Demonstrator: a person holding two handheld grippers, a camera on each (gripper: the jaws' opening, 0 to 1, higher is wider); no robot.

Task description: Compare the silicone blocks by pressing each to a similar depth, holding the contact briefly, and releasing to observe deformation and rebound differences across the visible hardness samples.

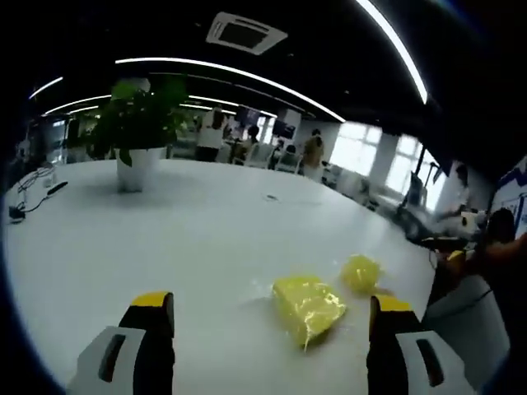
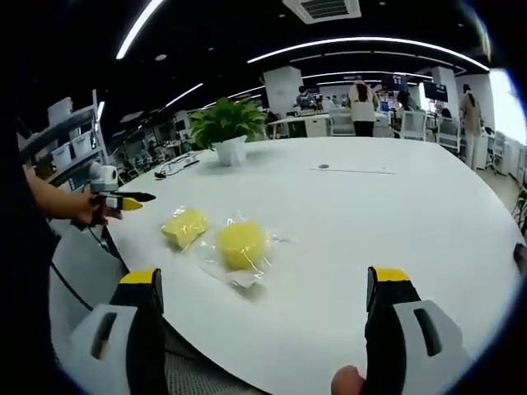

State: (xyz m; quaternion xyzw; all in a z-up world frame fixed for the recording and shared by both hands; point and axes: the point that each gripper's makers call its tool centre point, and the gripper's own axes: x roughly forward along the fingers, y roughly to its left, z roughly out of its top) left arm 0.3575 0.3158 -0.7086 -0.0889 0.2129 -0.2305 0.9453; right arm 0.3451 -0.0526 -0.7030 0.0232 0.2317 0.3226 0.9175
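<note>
White table (image 1: 189,239) bears wrapped yellow blocks (image 2: 240,244) (no readable labels); both grippers' fingers wide.

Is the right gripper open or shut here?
Open: the right gripper has its jaws wide apart, hovering short of the round yellow block.

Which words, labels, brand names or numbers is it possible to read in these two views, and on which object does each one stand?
None can be read.
The two yellow silicone blocks sit in clear wrappers with no print visible.
The white plant pot is plain.
A panel at the room's edge may carry markings, but they are too blurred to read.
</note>
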